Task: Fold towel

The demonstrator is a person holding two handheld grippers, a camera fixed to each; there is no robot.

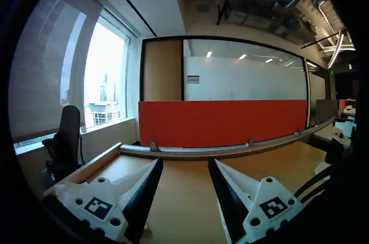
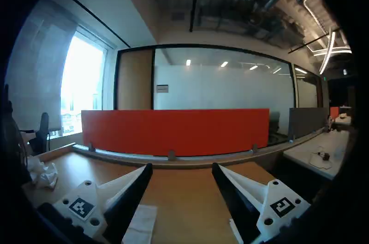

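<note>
Towel (image 2: 140, 223) on desk (image 2: 184, 200); partition (image 2: 175, 131) behind; crumpled cloth (image 2: 42, 173), perhaps, left.

Two hand-held grippers, the left hand-held gripper (image 1: 184, 163) and the right hand-held gripper (image 2: 181, 166), each with two fingers — one wooden desk (image 2: 184, 207), one orange divider panel (image 2: 175, 131), one black office chair (image 1: 67, 138), one flat white towel (image 2: 140, 223) and one crumpled white cloth (image 2: 41, 172).
</note>
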